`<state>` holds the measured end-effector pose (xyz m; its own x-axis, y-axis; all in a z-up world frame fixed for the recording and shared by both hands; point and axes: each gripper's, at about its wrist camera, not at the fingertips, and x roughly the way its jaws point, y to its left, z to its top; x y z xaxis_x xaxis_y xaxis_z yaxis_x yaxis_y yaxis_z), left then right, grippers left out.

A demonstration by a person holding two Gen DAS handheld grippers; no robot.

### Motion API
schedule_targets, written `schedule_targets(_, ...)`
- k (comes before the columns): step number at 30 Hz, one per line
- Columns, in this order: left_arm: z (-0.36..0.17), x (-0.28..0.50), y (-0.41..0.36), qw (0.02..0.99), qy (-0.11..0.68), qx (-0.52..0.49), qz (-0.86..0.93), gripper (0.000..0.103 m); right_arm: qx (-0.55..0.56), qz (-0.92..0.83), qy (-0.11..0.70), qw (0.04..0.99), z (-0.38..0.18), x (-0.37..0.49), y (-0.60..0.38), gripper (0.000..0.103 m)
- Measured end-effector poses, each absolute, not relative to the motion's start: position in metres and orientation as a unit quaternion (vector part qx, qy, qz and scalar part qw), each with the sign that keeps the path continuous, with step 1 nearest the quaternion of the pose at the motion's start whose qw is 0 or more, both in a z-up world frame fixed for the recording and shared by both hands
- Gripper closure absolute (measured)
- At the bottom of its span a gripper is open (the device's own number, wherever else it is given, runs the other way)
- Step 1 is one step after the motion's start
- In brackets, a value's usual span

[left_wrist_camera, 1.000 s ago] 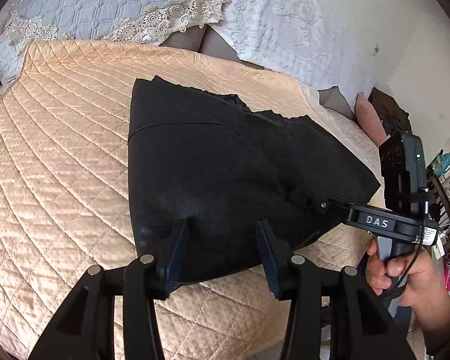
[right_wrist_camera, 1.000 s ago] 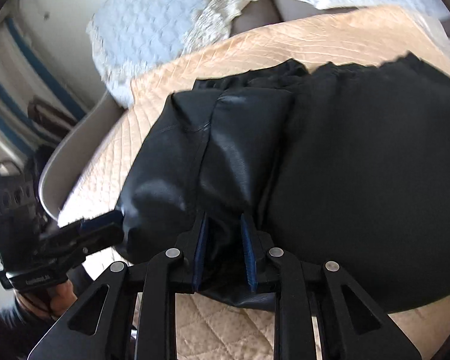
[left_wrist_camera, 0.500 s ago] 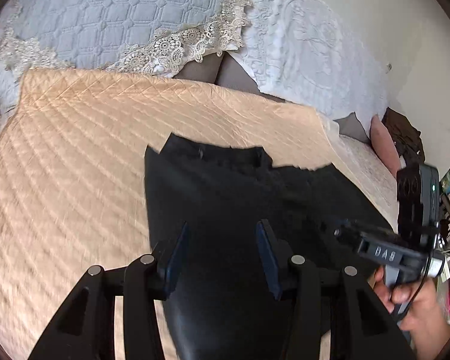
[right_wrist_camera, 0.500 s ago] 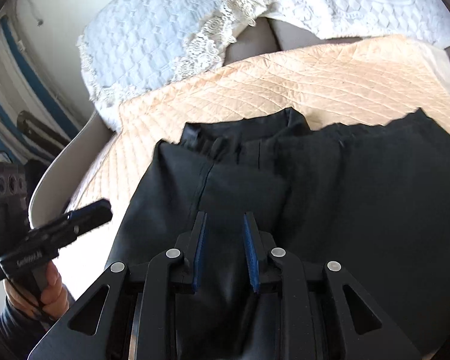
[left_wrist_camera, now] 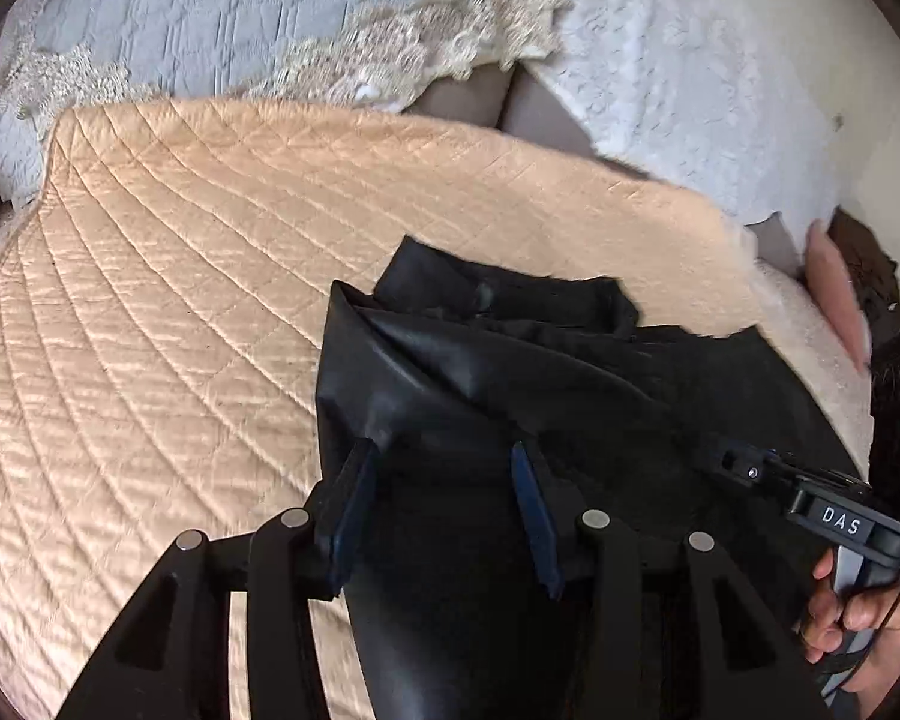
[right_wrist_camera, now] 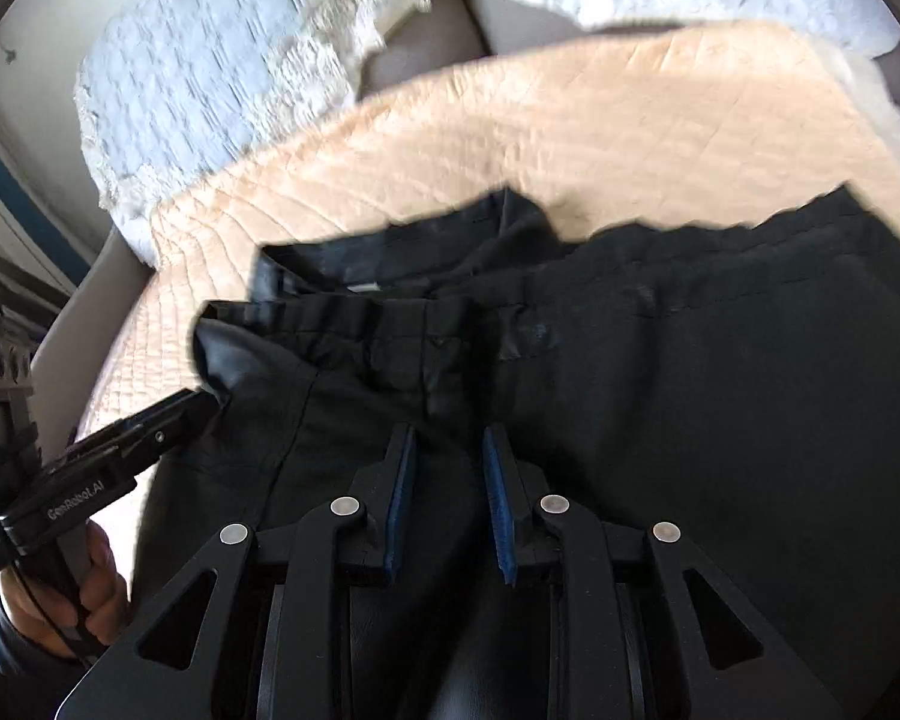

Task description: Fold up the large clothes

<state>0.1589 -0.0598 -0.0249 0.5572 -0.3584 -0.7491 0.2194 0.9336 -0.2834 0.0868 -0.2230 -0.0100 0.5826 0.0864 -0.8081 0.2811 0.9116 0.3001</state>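
Left wrist view: black trousers (left_wrist_camera: 570, 396) lie on a peach quilt (left_wrist_camera: 162, 312), their bunched waistband turned toward the head of the bed and the rest running off the near edge under the camera. The left gripper (left_wrist_camera: 444, 480) hangs over the cloth with its jaws apart and nothing visibly pinched between them. At the right edge of the picture the right gripper (left_wrist_camera: 744, 468) reaches onto the garment; from here its jaws cannot be read. In the right wrist view that same right gripper (right_wrist_camera: 447, 468) shows a narrow gap between its blue pads (right_wrist_camera: 399, 498), with dark cloth beneath; whether any fabric is caught there cannot be told. The left gripper (right_wrist_camera: 204, 405) meets the trousers' (right_wrist_camera: 690, 360) left side just below the gathered waistband. Both tools appear set on opposite sides of the garment, probably to square it for the next fold. White lace-trimmed pillows (left_wrist_camera: 222, 30) stand behind the quilt. The quilt's slick surface may let the cloth slide.
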Motion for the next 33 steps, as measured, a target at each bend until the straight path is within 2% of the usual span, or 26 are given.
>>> schedule_targets(5,-0.007,0.090,-0.052,0.885,0.415,-0.073,-0.199,0.056,0.183,-0.005,0.432,0.883,0.017,0.029,-0.187,0.078)
schedule_targets(10,-0.026,0.050,-0.051,0.886,0.420,-0.060,-0.188,0.056,0.154,-0.007,0.469,0.869,-0.013,0.011,-0.165,0.078)
schedule_targets(18,-0.028,0.048,-0.053,0.893,0.414,-0.059,-0.167,0.055,0.147,-0.018,0.467,0.872,-0.019,0.013,-0.167,0.080)
schedule_targets(25,-0.015,0.036,-0.048,0.885,0.437,-0.064,-0.146,0.056,0.148,-0.009,0.435,0.888,0.015,-0.003,-0.156,0.079)
schedule_targets(29,-0.024,0.033,-0.051,0.885,0.443,-0.050,-0.135,0.055,0.138,-0.015,0.473,0.870,-0.008,0.004,-0.158,0.078)
schedule_targets(33,-0.025,0.033,-0.048,0.882,0.447,-0.058,-0.134,0.053,0.153,-0.015,0.469,0.870,-0.009,0.004,-0.162,0.078)
